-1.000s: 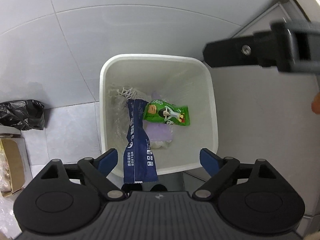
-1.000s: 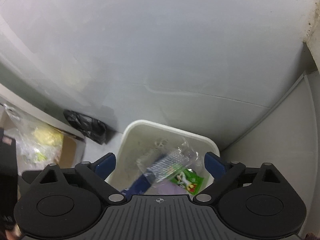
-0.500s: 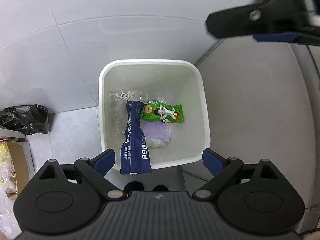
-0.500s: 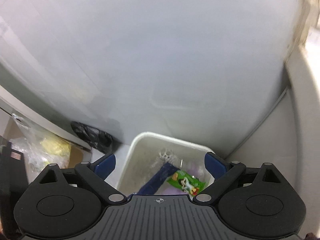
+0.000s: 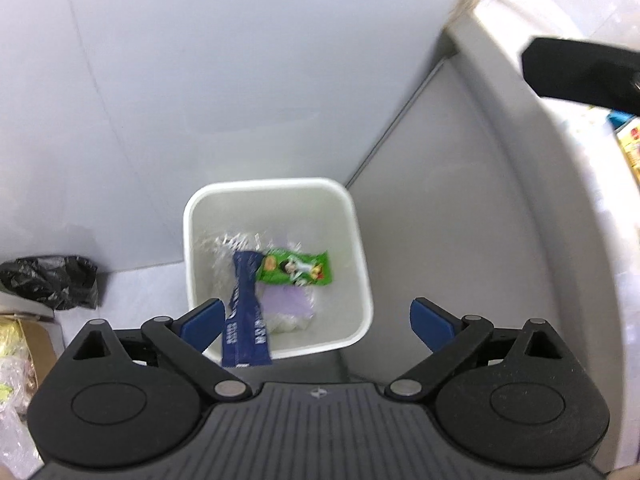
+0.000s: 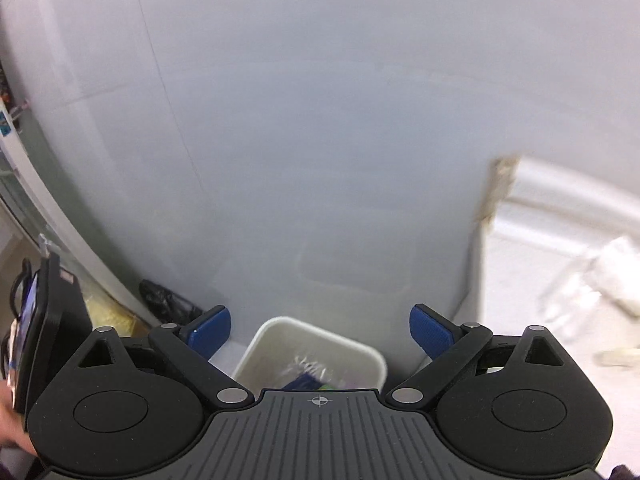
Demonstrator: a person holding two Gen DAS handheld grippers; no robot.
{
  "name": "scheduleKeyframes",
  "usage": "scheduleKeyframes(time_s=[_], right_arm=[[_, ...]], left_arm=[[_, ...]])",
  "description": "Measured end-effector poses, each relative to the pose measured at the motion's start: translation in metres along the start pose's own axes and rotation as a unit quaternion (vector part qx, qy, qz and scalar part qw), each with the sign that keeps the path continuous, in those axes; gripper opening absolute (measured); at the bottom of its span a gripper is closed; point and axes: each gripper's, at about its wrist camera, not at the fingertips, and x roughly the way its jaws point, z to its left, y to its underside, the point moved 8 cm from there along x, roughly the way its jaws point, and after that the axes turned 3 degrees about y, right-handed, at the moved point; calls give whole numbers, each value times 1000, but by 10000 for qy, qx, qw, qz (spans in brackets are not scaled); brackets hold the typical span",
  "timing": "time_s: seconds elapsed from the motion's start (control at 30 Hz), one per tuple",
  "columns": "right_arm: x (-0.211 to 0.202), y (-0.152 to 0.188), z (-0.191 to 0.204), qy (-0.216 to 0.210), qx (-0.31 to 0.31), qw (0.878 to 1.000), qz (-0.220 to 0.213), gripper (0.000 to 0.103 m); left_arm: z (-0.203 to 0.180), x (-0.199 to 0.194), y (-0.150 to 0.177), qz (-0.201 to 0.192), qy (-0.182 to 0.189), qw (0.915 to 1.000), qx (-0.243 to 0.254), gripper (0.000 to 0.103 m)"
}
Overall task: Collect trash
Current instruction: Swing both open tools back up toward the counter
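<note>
**Blue wrapper draped over the bin rim, both tools empty**

A pale grey tiled floor and wall corner hold a white bin (image 5: 276,264), which stands against a grey cabinet side; a crumpled black bag (image 5: 50,282) lies on the floor to its left. Inside the bin sit a green snack packet (image 5: 296,268), a lilac wrapper (image 5: 284,300) and some clear plastic. A long blue wrapper (image 5: 244,312) lies partly in the bin, its lower end hanging over the near rim.

The left tool (image 5: 316,320) hangs above the bin with its jaws opening, nothing between them. The right tool (image 6: 320,330) also stands wide apart and empty, pointed at the wall above the bin.

The likely trouble is that blue wrapper (it looks light and slippery): only its upper part rests inside, so a nudge to the bin or a draught from a passing tool could tip it out onto the floor. Pushing it down would risk catching the rim and shifting the bin.

On the white surface (image 6: 560,264) at the right, pale crumpled items (image 6: 600,284) are blurred, so whether more trash waits there I cannot say; reaching for them blind risks a missed grasp.
</note>
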Motion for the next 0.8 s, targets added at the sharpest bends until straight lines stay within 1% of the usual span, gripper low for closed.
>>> scheduleKeyframes(time_s=[0.07,0.2,0.33,0.43,0.53,0.63,0.73,0.8], right_arm=[[-18,0,-7,137,39,9997,-183,101],[-47,7,-28,543,182,9976,-392,101],[-75,21,-51,1001,212,9933,-541,101],[-93,38,-68,1369,194,9885,-611,101],[-111,59,-88,1696,243,9833,-611,101],[-126,86,-105,1946,252,9793,-497,101],[-134,114,-117,2063,276,9775,-344,101],[-132,130,-125,2103,334,9768,-206,101]], left_arm=[[-9,-7,-5,-94,42,9999,96,99],[-29,-19,-13,-272,68,9990,360,100],[-51,-30,-24,-496,167,9969,588,100],[-69,-38,-33,-631,288,9948,745,100],[-90,-43,-43,-761,395,9916,963,100],[-112,-42,-50,-878,531,9873,1213,100],[-135,-39,-55,-996,653,9815,1499,100],[-152,-34,-57,-1067,705,9766,1730,100]])
